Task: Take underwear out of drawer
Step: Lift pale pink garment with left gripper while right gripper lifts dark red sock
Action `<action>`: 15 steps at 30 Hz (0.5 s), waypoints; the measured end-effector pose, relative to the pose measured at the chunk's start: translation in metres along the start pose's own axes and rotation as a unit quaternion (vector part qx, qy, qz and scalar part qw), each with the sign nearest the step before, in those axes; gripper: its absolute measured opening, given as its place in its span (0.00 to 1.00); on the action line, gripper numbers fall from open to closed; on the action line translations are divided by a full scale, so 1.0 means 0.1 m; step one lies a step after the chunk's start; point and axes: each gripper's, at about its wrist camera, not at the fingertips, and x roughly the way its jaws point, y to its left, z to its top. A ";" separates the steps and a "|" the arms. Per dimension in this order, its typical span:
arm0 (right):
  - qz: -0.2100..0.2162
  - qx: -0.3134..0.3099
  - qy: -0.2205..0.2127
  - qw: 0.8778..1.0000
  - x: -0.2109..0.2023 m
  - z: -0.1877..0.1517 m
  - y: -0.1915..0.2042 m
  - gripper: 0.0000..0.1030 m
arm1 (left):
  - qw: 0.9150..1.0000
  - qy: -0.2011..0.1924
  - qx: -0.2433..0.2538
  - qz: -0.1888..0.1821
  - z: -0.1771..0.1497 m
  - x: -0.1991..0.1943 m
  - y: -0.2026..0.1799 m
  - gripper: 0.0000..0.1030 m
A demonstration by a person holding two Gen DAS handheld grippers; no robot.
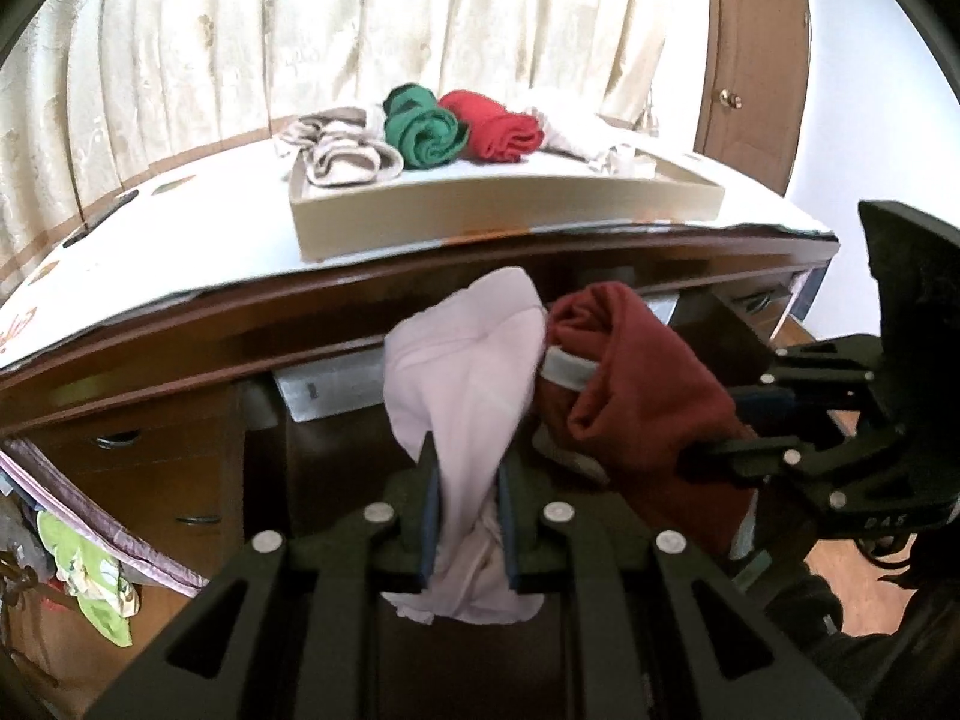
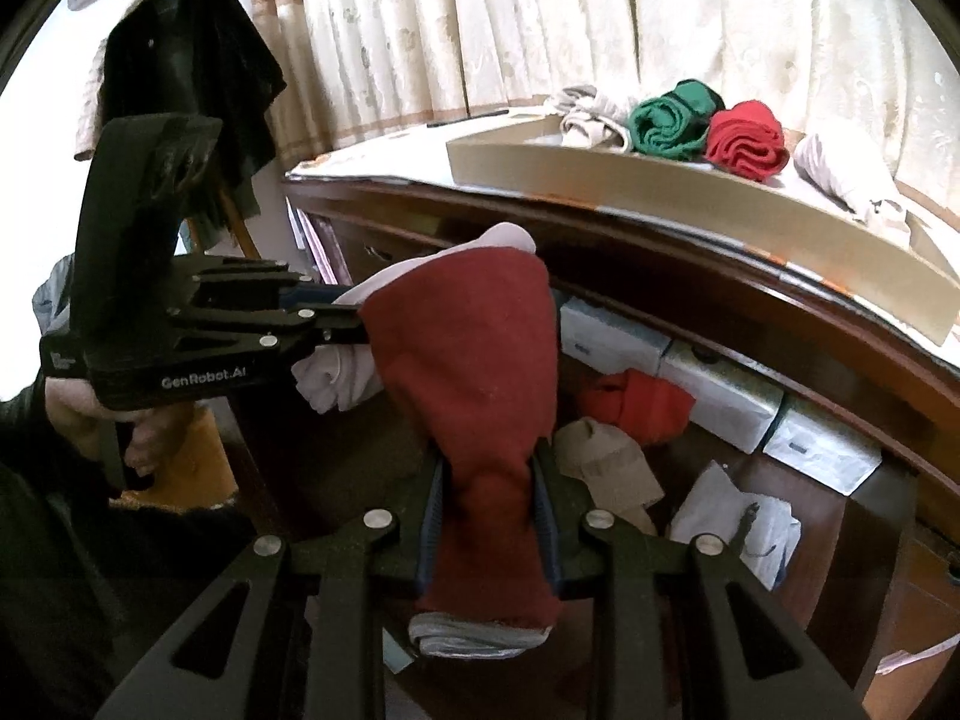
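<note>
The left gripper [image 1: 465,516] pinches pale pink underwear [image 1: 462,372]; the right gripper [image 2: 487,516] clamps a maroon pair [image 2: 468,348]. Both hang above the open drawer [image 2: 780,480], probably bound for the tray [image 1: 480,210] on the surface.

I see a shallow cardboard tray [image 1: 504,219] on the desk's white top [image 1: 198,228]. Behind the tray hangs a cream patterned curtain [image 1: 240,30], and to the right of it stands a brown door [image 1: 756,60]. Far left of the tray, a dark jacket [image 2: 186,72] hangs on a stand. Below the tray, under the desk edge, sit grey-white boxes [image 2: 720,390].
</note>
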 end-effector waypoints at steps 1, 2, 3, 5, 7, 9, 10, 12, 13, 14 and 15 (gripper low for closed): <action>0.000 0.000 -0.002 1.000 -0.01 0.01 0.00 0.28 | 1.000 -0.003 -0.001 -0.001 0.01 -0.02 0.00 0.13; 0.000 0.001 -0.004 1.000 -0.02 0.01 0.00 0.28 | 1.000 -0.006 -0.002 0.000 0.02 -0.03 0.00 0.13; 0.001 0.003 -0.008 1.000 -0.03 0.02 0.00 0.28 | 1.000 -0.008 -0.005 0.000 0.02 -0.04 0.01 0.13; 0.002 0.005 -0.012 1.000 -0.05 0.01 0.00 0.28 | 1.000 -0.010 -0.011 0.000 0.03 -0.07 0.04 0.13; 0.002 0.006 -0.015 1.000 -0.07 0.01 0.01 0.28 | 1.000 -0.012 -0.016 -0.001 0.03 -0.09 0.05 0.13; 0.001 0.008 -0.020 1.000 -0.09 0.01 0.01 0.28 | 1.000 -0.016 -0.018 0.001 0.04 -0.11 0.06 0.13; 0.001 0.010 -0.023 1.000 -0.10 0.02 0.00 0.28 | 1.000 -0.018 -0.019 0.002 0.04 -0.13 0.06 0.13; 0.003 0.014 -0.028 0.999 -0.13 0.03 -0.02 0.28 | 1.000 -0.022 -0.020 0.000 0.05 -0.17 0.05 0.13; 0.004 0.017 -0.030 0.999 -0.14 0.03 -0.03 0.28 | 0.999 -0.026 -0.020 0.001 0.06 -0.19 0.05 0.13; 0.007 0.019 -0.032 0.999 -0.15 0.04 -0.04 0.28 | 0.999 -0.029 -0.020 0.000 0.07 -0.22 0.05 0.13; 0.007 0.022 -0.036 0.999 -0.17 0.04 -0.04 0.28 | 0.999 -0.032 -0.020 -0.002 0.08 -0.25 0.04 0.13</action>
